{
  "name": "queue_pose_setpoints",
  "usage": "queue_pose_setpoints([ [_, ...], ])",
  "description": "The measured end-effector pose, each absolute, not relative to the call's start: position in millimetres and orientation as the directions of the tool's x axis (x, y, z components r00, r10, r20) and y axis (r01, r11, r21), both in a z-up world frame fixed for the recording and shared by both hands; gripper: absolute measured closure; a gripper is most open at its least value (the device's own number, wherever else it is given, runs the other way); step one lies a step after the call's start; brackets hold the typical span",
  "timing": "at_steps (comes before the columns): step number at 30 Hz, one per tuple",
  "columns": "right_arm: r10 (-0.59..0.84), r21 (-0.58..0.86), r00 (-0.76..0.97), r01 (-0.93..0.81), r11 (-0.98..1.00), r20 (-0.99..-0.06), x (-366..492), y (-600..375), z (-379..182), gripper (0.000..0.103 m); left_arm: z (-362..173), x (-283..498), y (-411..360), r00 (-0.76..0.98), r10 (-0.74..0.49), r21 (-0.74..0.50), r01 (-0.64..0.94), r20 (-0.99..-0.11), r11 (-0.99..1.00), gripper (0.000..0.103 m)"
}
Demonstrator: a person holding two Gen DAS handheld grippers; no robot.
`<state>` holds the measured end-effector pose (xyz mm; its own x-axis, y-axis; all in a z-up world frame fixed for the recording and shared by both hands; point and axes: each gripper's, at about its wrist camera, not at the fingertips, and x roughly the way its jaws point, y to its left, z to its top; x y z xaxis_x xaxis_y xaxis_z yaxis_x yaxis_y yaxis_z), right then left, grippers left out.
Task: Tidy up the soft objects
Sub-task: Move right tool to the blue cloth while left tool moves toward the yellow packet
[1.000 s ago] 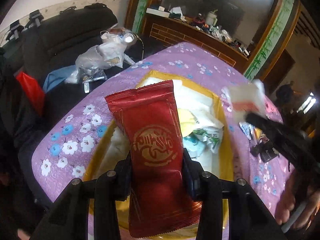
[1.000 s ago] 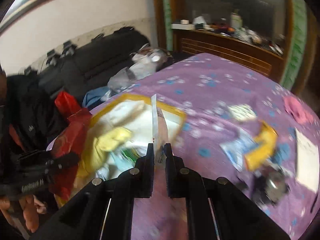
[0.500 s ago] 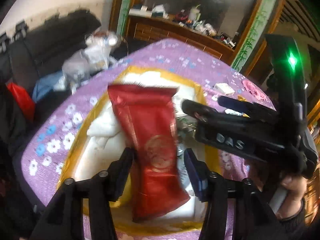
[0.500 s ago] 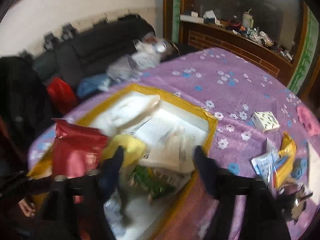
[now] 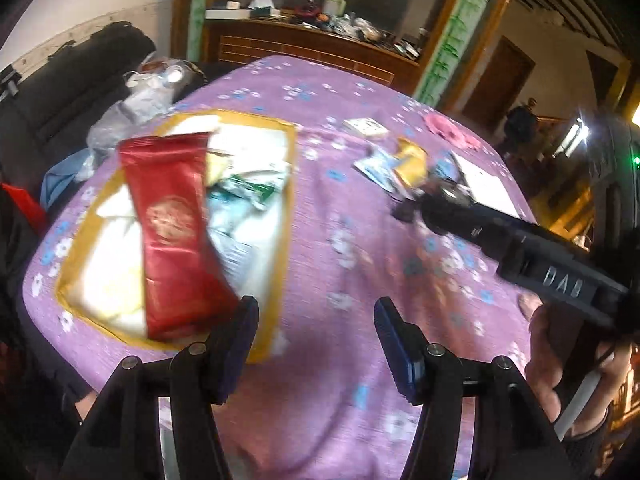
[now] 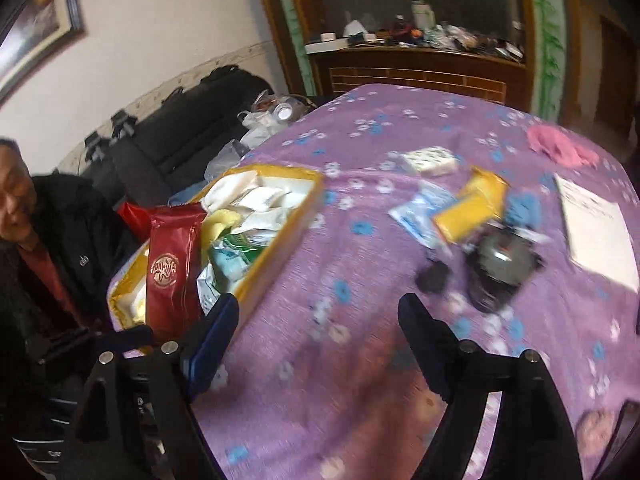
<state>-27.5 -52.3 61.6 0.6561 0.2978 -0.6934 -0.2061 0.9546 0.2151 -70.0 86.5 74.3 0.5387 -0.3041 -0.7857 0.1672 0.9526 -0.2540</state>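
A yellow-rimmed box (image 5: 289, 184) on the purple flowered cloth holds white, green and yellow soft packets. A red foil packet (image 5: 172, 232) lies across its near side; it also shows in the right wrist view (image 6: 174, 272) inside the box (image 6: 280, 240). My left gripper (image 5: 316, 332) is open and empty, just right of the box's near corner. My right gripper (image 6: 318, 324) is open and empty above the cloth, right of the box. Loose packets, blue-white (image 6: 420, 216) and yellow (image 6: 472, 208), lie further right.
A white patterned packet (image 6: 430, 160), a pink cloth (image 6: 560, 148), a white paper sheet (image 6: 596, 228) and a dark round object (image 6: 500, 264) lie on the cloth. A black sofa with plastic bags (image 5: 136, 108) stands behind. A person (image 6: 24, 216) sits at left.
My left gripper opened and released the red packet into the box, then swung right. My right gripper dropped its thin white packet into the box, opened and moved right.
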Motion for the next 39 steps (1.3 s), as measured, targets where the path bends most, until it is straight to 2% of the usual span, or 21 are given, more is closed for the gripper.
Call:
queue_pose_setpoints([
  [7, 0.280, 0.286, 0.700, -0.113, 0.952, -0.657, -25, -116, 77, 0.013, 77, -75, 60, 0.518, -0.351, -0.281, 0.211, -0.780, 0.936, 0.040],
  [10, 0.233, 0.259, 0.697, -0.070, 0.963, -0.678, -7, -134, 71, 0.013, 71, -69, 57, 0.512, -0.363, -0.297, 0.209, -0.779, 0.932, 0.040],
  [13, 0.255, 0.296, 0.667, -0.054, 0.954, -0.700, 12, -149, 61, 0.013, 63, -59, 55, 0.494, -0.378, -0.323, 0.196, -0.783, 0.926, 0.040],
  [22, 0.168, 0.265, 0.697, 0.033, 0.964, -0.697, 73, -186, 70, 0.013, 49, -33, 46, 0.485, -0.374, -0.321, 0.191, -0.791, 0.928, 0.040],
  [30, 0.175, 0.288, 0.650, 0.070, 0.955, -0.739, 123, -213, 24, 0.013, 30, -6, 35, 0.453, -0.372, -0.331, 0.171, -0.810, 0.928, 0.040],
  [34, 0.196, 0.312, 0.651, 0.067, 0.948, -0.733, 123, -217, 17, 0.013, 24, 7, 33, 0.453, -0.393, -0.368, 0.145, -0.800, 0.918, 0.040],
  [39, 0.231, 0.337, 0.643, 0.044, 0.941, -0.730, 122, -213, 12, 0.013, 28, 24, 17, 0.451, -0.390, -0.355, 0.164, -0.803, 0.920, 0.040],
])
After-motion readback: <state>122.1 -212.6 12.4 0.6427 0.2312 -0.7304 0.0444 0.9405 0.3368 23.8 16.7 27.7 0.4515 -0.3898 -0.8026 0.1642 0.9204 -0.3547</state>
